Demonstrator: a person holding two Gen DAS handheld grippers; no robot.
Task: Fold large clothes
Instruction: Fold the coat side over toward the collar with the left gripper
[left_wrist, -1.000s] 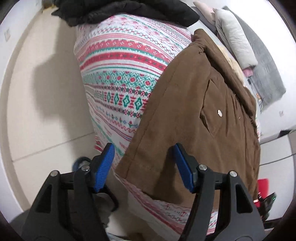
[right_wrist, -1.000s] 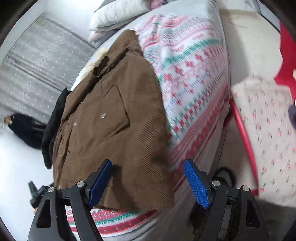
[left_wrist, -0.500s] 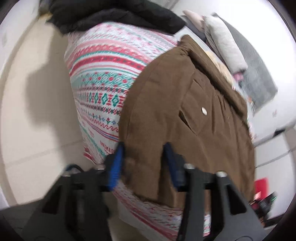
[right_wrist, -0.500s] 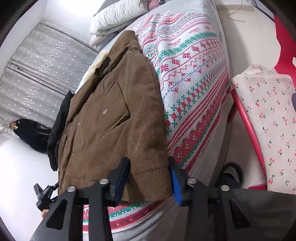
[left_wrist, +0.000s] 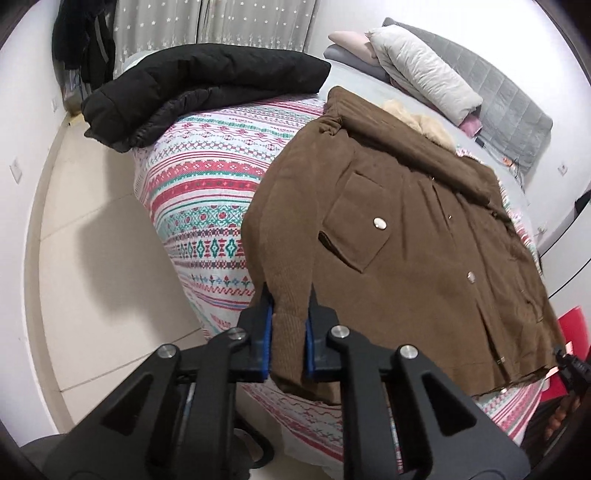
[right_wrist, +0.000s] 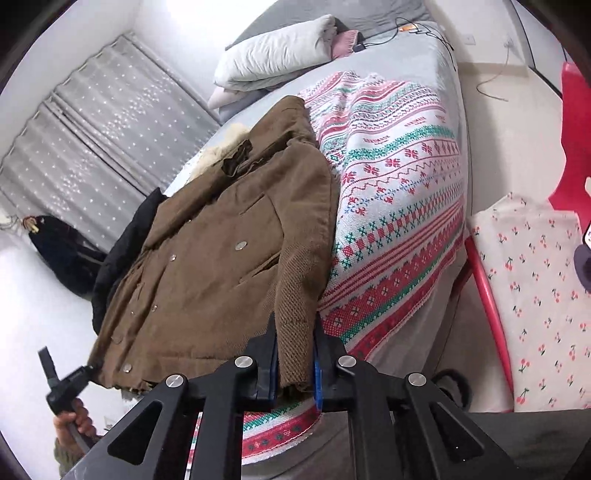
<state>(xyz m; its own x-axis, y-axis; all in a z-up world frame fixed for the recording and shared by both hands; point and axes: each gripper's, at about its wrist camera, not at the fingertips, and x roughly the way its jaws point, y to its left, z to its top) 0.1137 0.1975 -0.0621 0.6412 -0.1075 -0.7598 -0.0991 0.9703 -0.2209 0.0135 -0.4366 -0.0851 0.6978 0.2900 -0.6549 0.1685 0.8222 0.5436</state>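
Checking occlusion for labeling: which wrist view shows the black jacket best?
Left wrist. The black jacket lies folded in full view on the patterned blanket. The right wrist view shows only a dark sliver of it behind the brown coat.

We see both views evenly and softly lit, sharp across the middle, with no motion blur. In the left wrist view a broad soft shadow lies on the floor at nine o'clock. In the right wrist view the wall glares white at eleven o'clock. Fisheye bending curves every edge, and black vignette fills the corners.
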